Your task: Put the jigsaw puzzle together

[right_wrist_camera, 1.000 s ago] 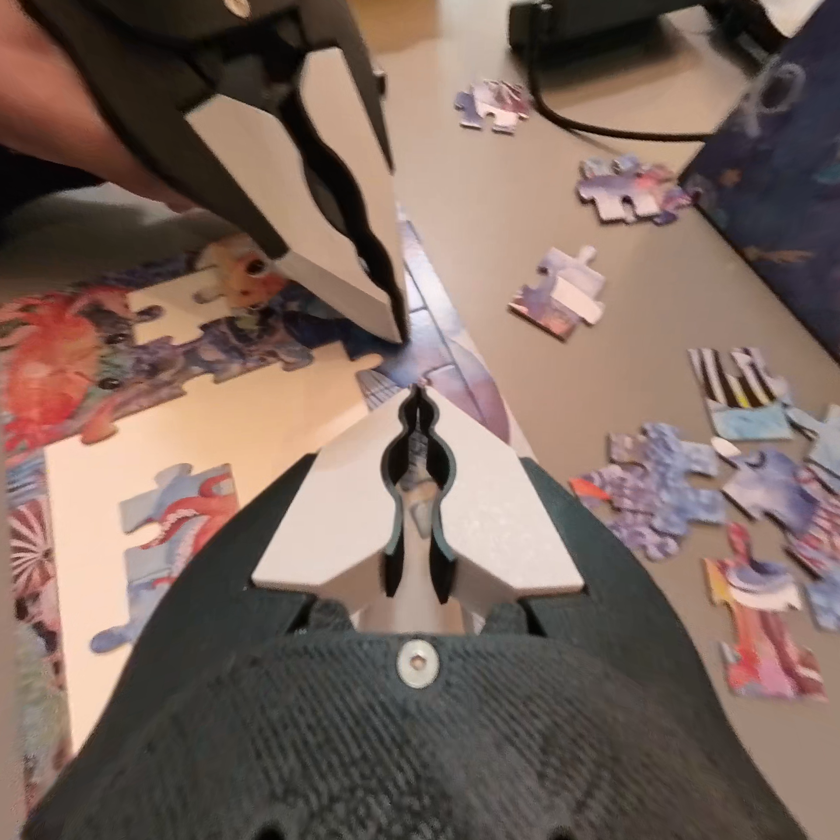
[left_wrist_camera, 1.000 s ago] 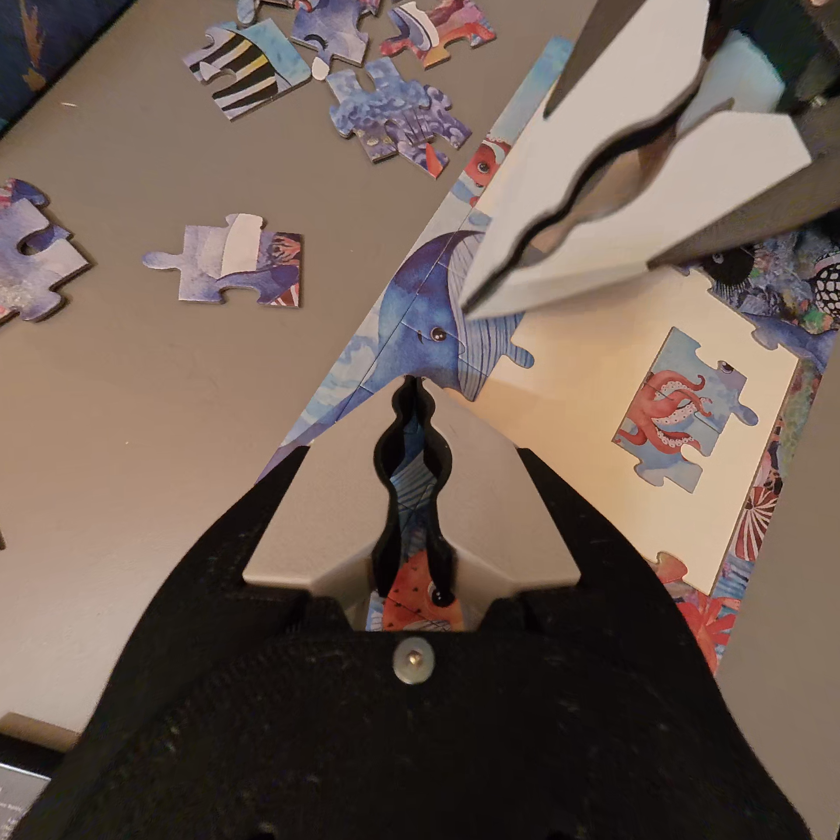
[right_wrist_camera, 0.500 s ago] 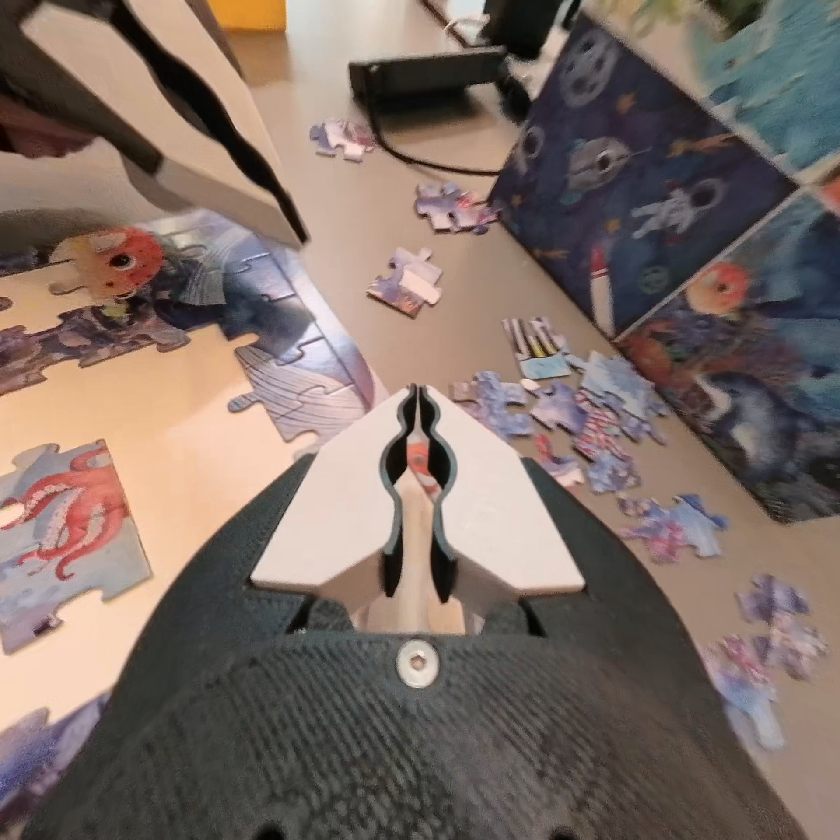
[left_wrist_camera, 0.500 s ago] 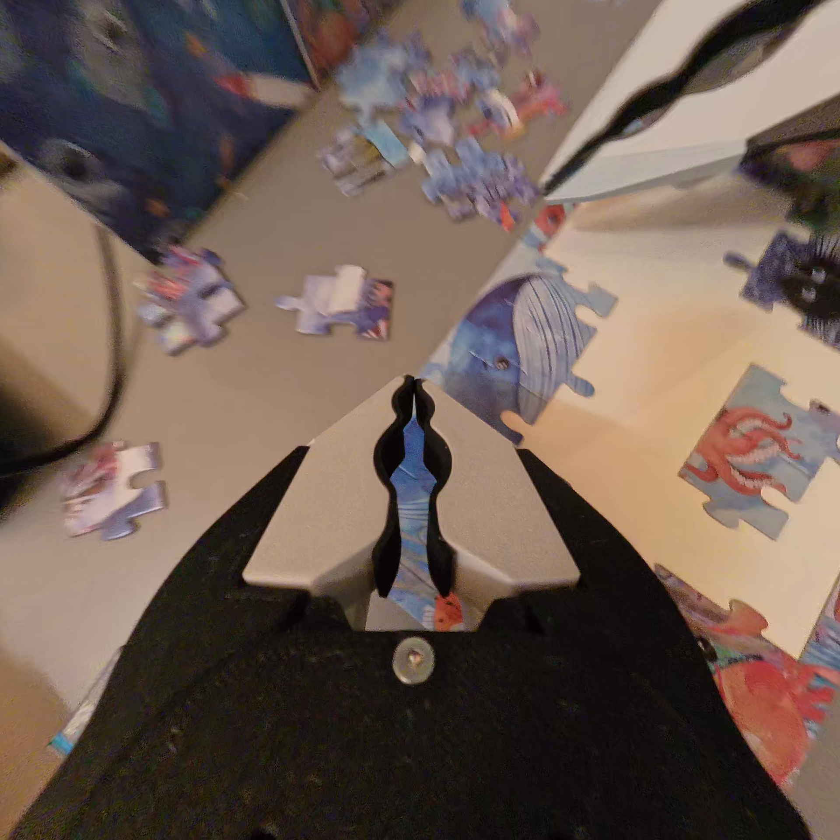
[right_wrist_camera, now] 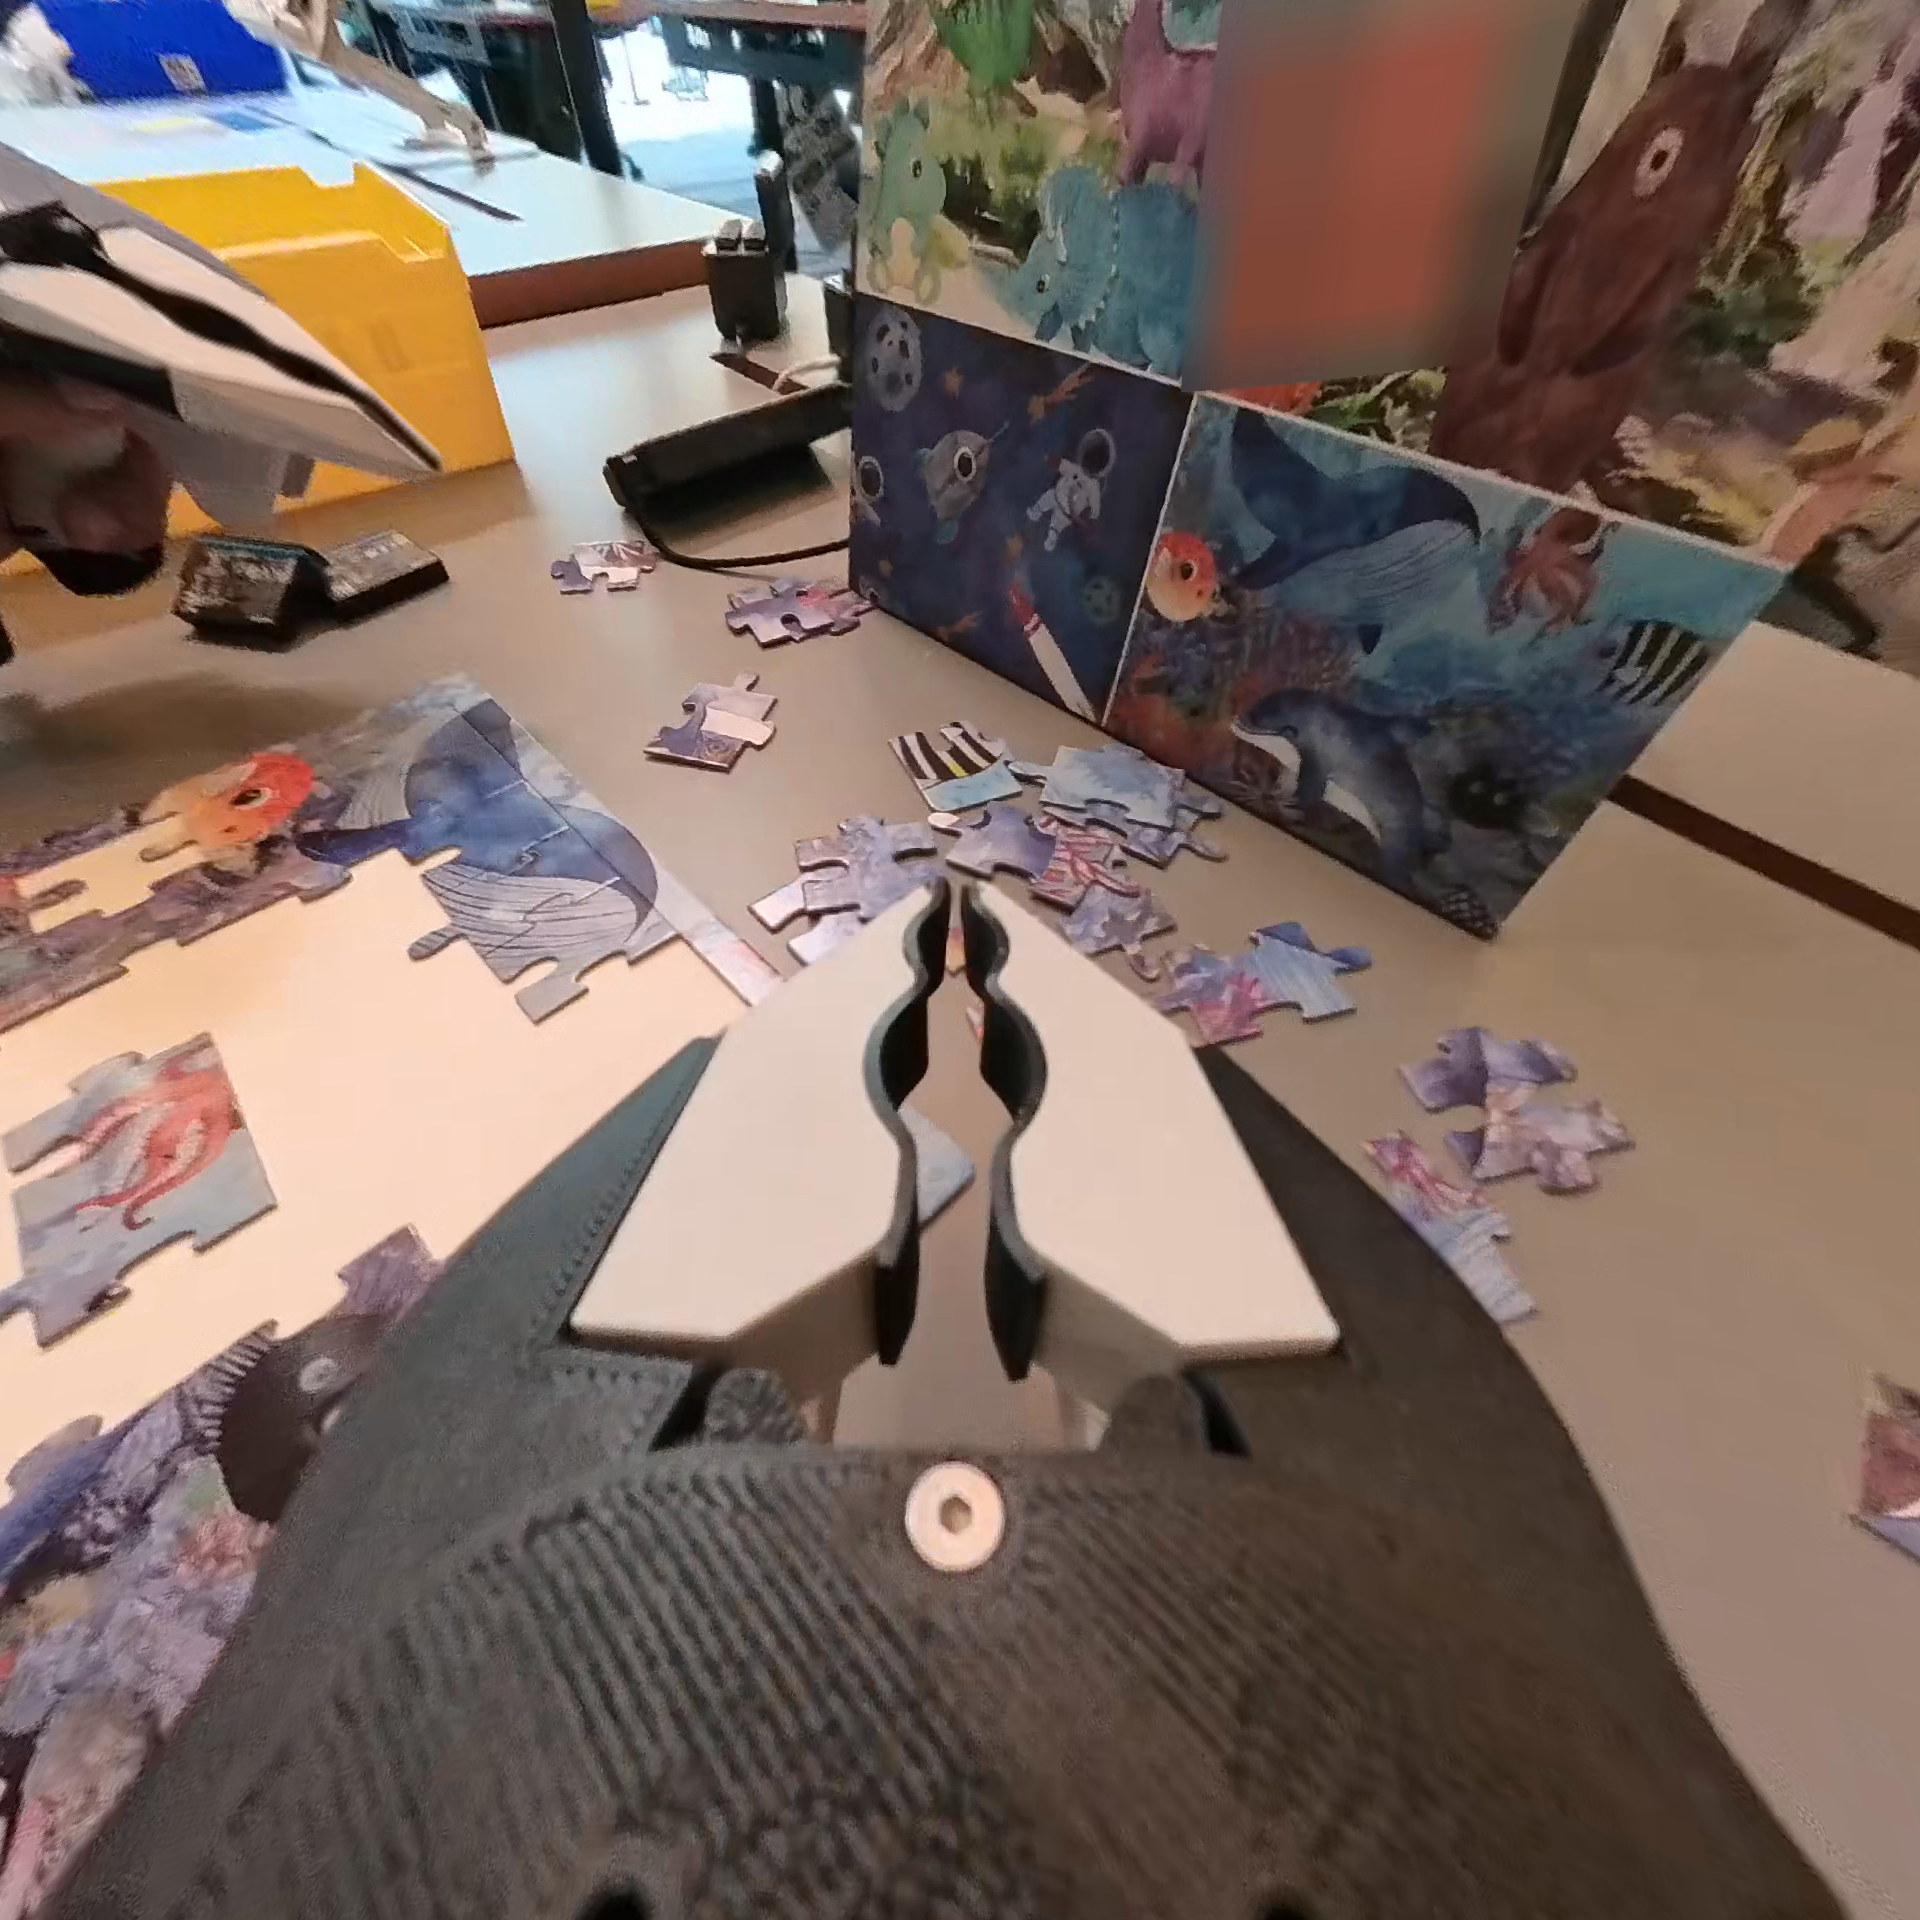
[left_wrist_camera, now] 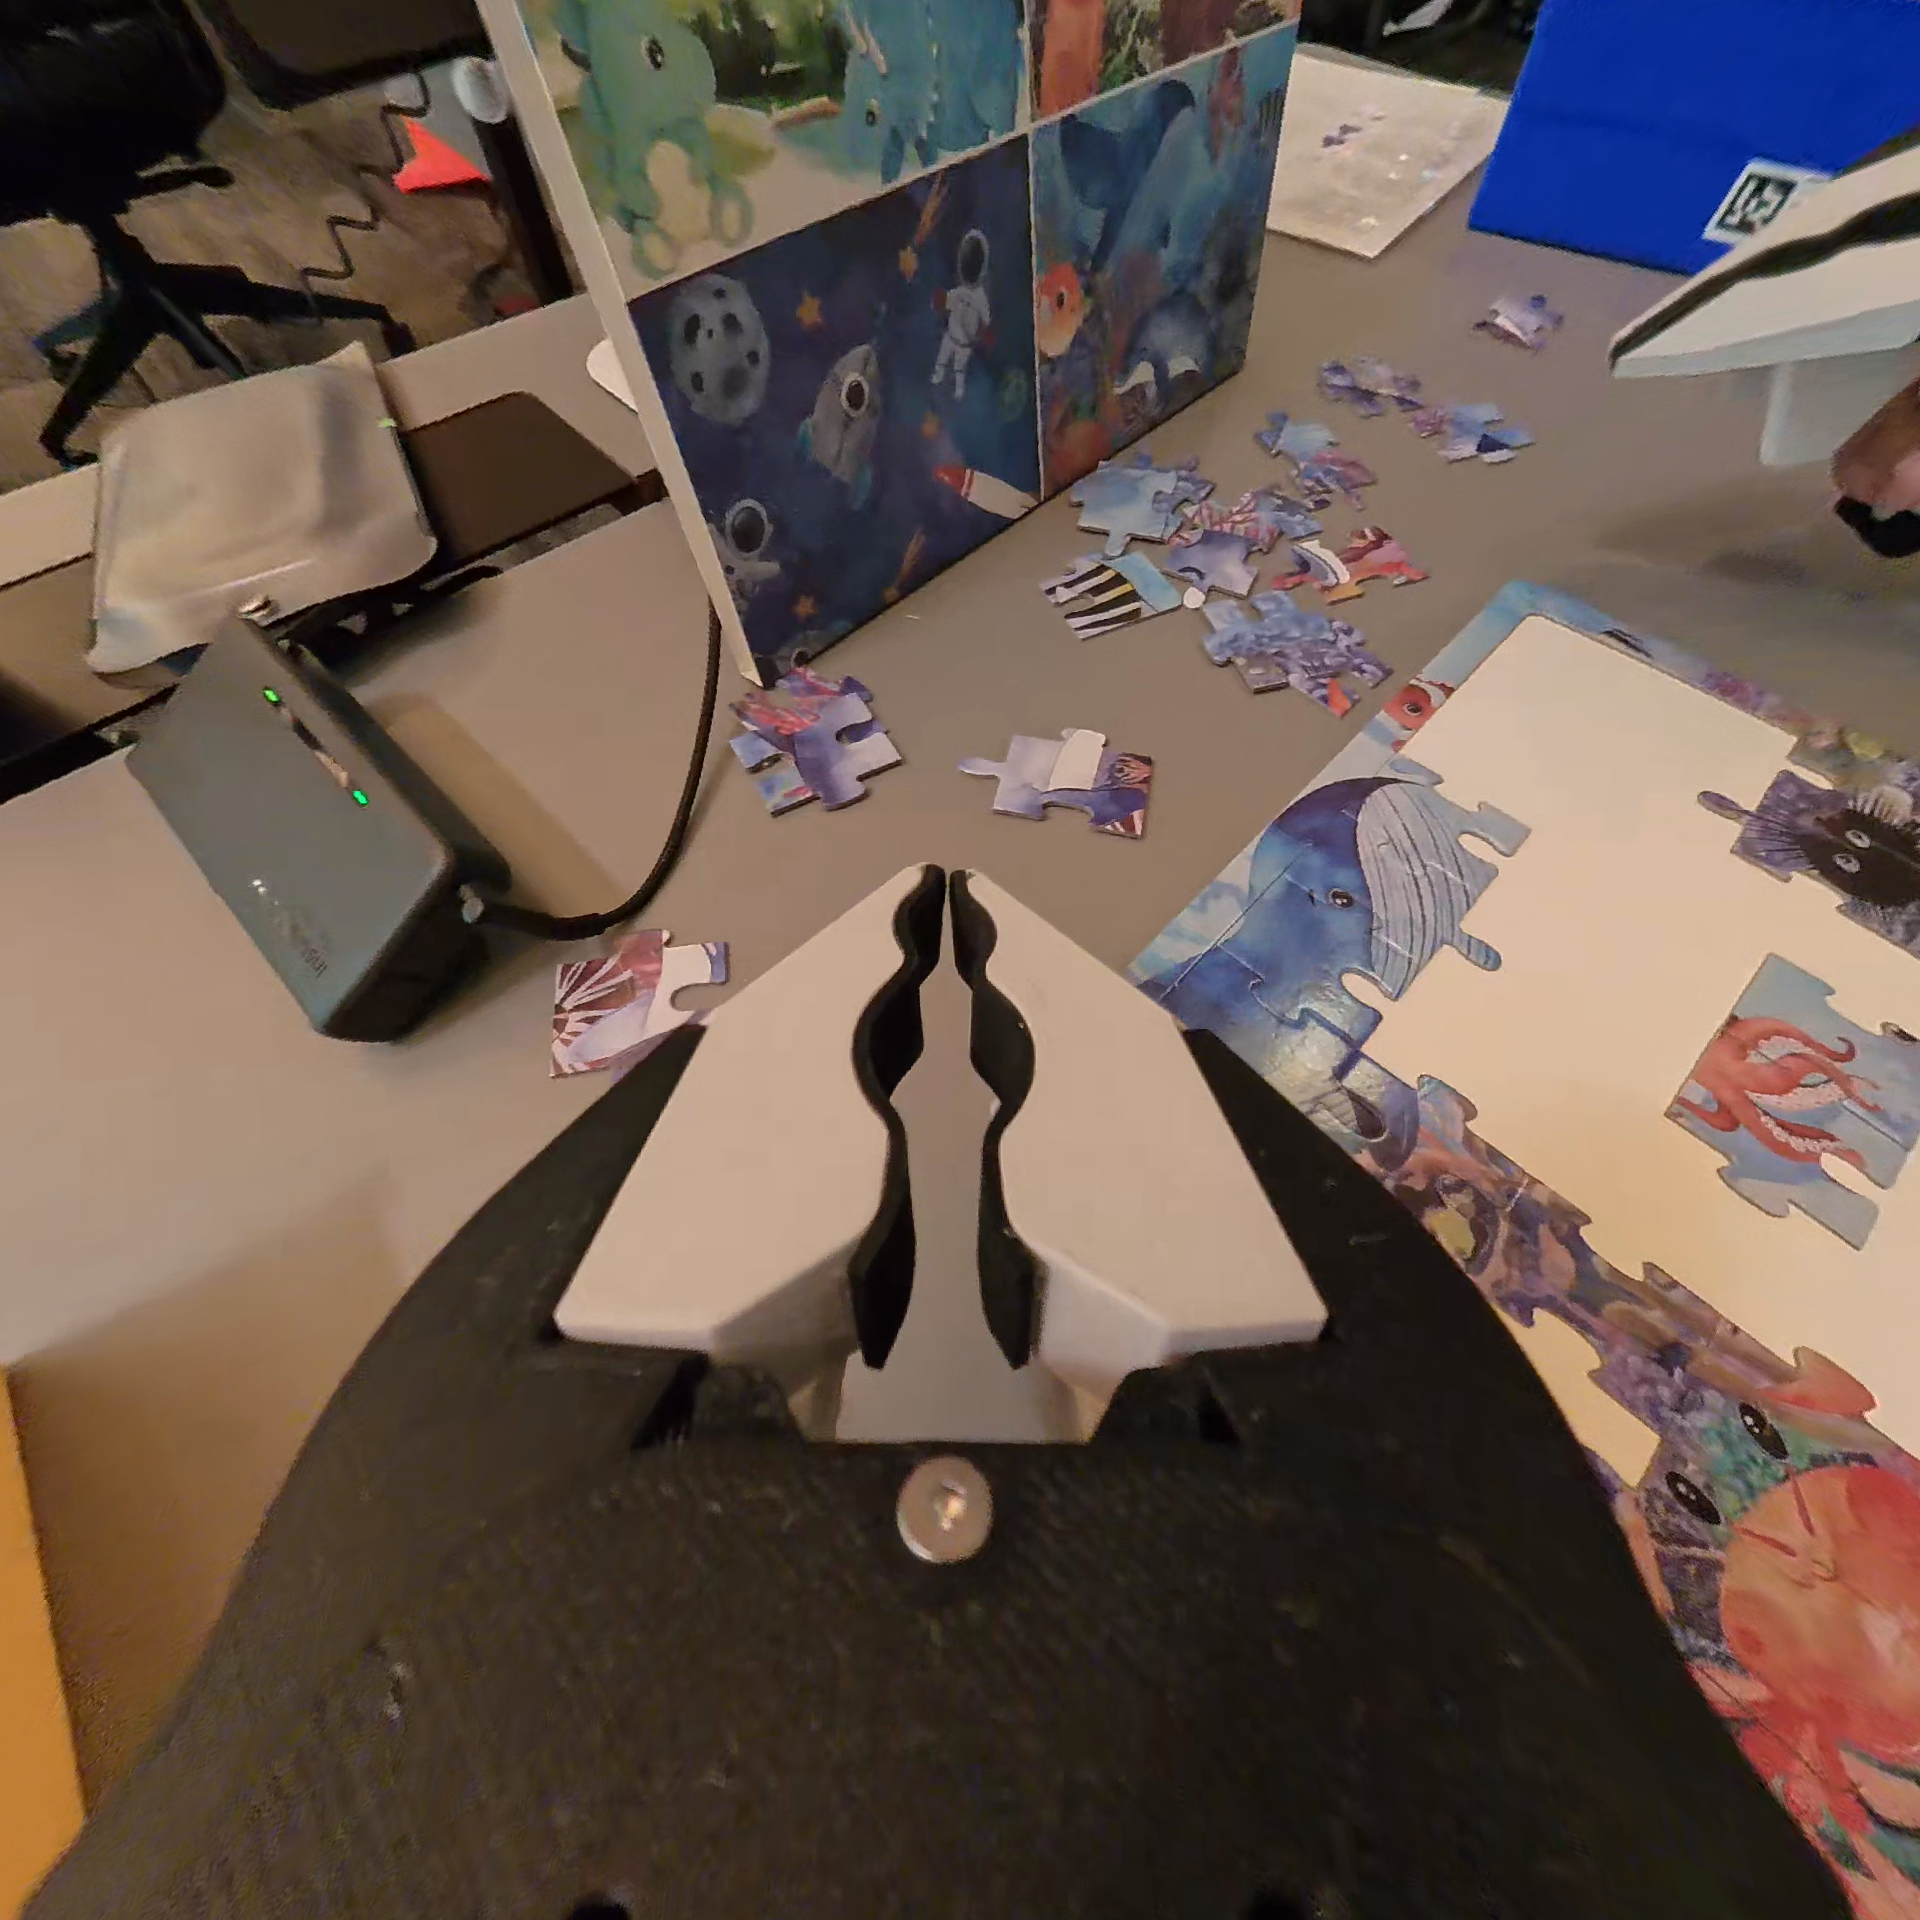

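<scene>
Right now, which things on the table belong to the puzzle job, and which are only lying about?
For the job:
- puzzle tray, partly filled
- loose puzzle pieces
- octopus piece, alone in the tray
- picture box, standing upright

Lying about:
- grey device with black cable
- yellow bin
- blue box

Both wrist cams raised; shared: puzzle box (left_wrist_camera: pixel 935 343).

both grippers look like the same design: the left gripper (left_wrist_camera: pixel 948 883) has a chunky matte black body with a grainy surface, the right gripper (right_wrist_camera: pixel 954 896) a dark one with ribbed print lines. each carries two flat pale grey wedge-shaped fingers (left_wrist_camera: pixel 769 1132) lined with wavy black pads (left_wrist_camera: pixel 883 1049), plus a single silver screw (left_wrist_camera: pixel 943 1519) centred below them.
</scene>
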